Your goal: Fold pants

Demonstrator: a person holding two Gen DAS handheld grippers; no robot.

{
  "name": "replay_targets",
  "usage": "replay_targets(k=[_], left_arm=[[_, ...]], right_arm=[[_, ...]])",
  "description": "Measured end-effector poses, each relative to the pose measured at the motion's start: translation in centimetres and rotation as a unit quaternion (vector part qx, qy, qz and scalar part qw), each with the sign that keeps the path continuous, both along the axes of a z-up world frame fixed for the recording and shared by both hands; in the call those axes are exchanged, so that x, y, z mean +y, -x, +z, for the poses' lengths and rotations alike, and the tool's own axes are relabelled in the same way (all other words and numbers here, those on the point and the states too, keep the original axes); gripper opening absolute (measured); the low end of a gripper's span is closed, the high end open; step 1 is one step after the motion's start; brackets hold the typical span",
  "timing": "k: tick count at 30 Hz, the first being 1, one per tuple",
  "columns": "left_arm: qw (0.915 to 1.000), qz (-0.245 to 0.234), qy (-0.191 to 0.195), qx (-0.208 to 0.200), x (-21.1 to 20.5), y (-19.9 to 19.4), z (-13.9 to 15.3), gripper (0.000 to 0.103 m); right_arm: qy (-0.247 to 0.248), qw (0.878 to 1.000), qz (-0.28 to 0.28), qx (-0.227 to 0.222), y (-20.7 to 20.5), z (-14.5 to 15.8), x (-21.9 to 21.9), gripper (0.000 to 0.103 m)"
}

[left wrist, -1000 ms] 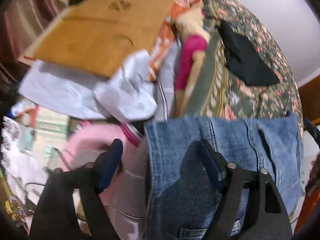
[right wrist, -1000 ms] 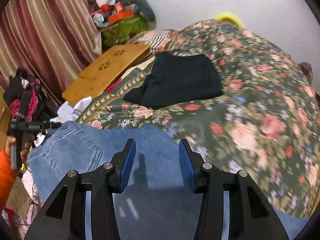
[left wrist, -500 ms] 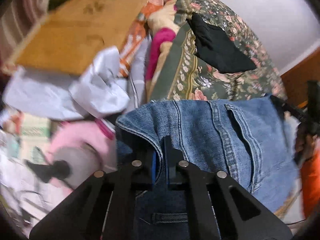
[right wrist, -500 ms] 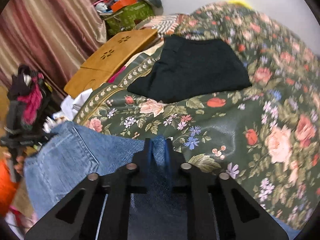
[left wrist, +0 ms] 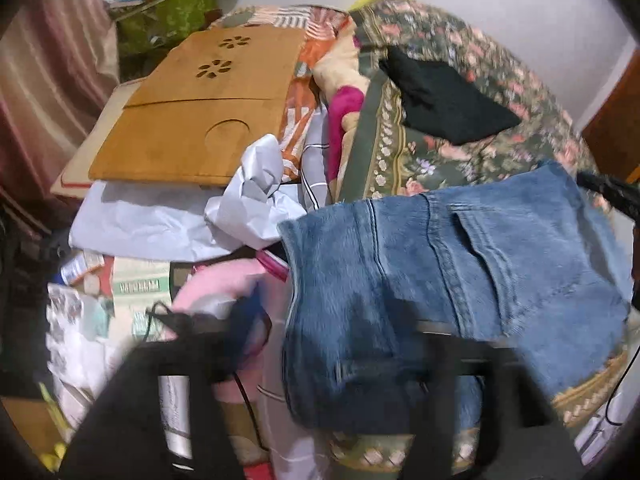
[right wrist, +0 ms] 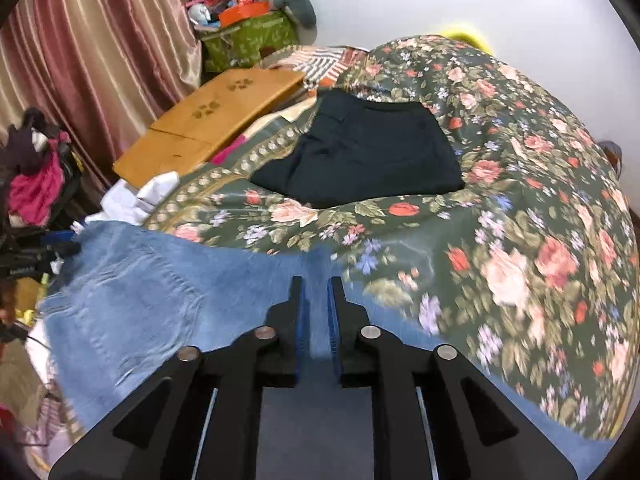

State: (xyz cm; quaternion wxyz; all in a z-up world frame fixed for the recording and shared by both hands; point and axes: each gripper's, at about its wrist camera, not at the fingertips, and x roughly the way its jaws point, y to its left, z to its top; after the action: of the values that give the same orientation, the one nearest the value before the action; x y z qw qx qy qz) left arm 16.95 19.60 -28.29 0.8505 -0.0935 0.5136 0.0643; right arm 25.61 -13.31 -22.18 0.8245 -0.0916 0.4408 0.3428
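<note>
Blue jeans (left wrist: 460, 280) lie folded at the near edge of the floral bed (left wrist: 460, 160), back pocket up. My left gripper (left wrist: 332, 332) is blurred; its fingers stand wide apart, one over the pink clutter, one over the jeans' left edge, gripping nothing. In the right wrist view the jeans (right wrist: 132, 300) spread to the left. My right gripper (right wrist: 316, 296) is shut on a fold of the jeans' denim at their far edge.
Folded black pants (right wrist: 360, 152) lie further back on the bed and also show in the left wrist view (left wrist: 444, 100). A wooden lap table (left wrist: 192, 108), white paper (left wrist: 168, 216) and pink clutter (left wrist: 224, 284) sit left of the bed. Curtain (right wrist: 100, 40) behind.
My left gripper was open, closed on the jeans' edge, and has now opened and released it. My right gripper closed on the denim and still holds it.
</note>
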Motion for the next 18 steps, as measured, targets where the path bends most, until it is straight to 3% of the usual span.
replay_targets(k=[3, 7, 8, 10, 12, 13, 15, 18], left_arm=[[0.9995, 0.009, 0.029, 0.008, -0.1, 1.5, -0.3, 0.08], [0.9893, 0.019, 0.135, 0.051, 0.1, 2.7, -2.9, 0.079], [0.9866, 0.027, 0.15, 0.06, -0.1, 2.9, -3.6, 0.076], [0.9817, 0.018, 0.178, 0.064, -0.9, 3.2, -4.3, 0.049], [0.9834, 0.002, 0.173, 0.055, -2.1, 3.4, -4.1, 0.033], [0.9884, -0.004, 0.146, 0.043, -2.9, 3.6, -3.3, 0.029], [0.9941, -0.019, 0.105, 0.021, -4.0, 4.1, -1.8, 0.025], [0.9966, -0.025, 0.079, -0.002, -4.2, 4.9, 0.2, 0.024]], right_arm=[[-0.019, 1.0, -0.008, -0.002, 2.0, 1.3, -1.9, 0.024], [-0.031, 0.999, -0.009, 0.004, 5.5, 2.1, -4.3, 0.027], [-0.031, 0.999, -0.009, 0.007, 6.3, 2.1, -4.6, 0.028], [-0.033, 0.999, -0.011, 0.021, 7.7, 1.7, -5.0, 0.03], [-0.035, 0.999, -0.013, 0.034, 8.9, 1.0, -5.3, 0.038], [-0.036, 0.998, -0.014, 0.04, 9.4, 0.6, -5.3, 0.038], [-0.034, 0.998, -0.016, 0.051, 10.1, -0.1, -5.5, 0.039], [-0.032, 0.997, -0.029, 0.065, 10.8, -1.4, -5.9, 0.039]])
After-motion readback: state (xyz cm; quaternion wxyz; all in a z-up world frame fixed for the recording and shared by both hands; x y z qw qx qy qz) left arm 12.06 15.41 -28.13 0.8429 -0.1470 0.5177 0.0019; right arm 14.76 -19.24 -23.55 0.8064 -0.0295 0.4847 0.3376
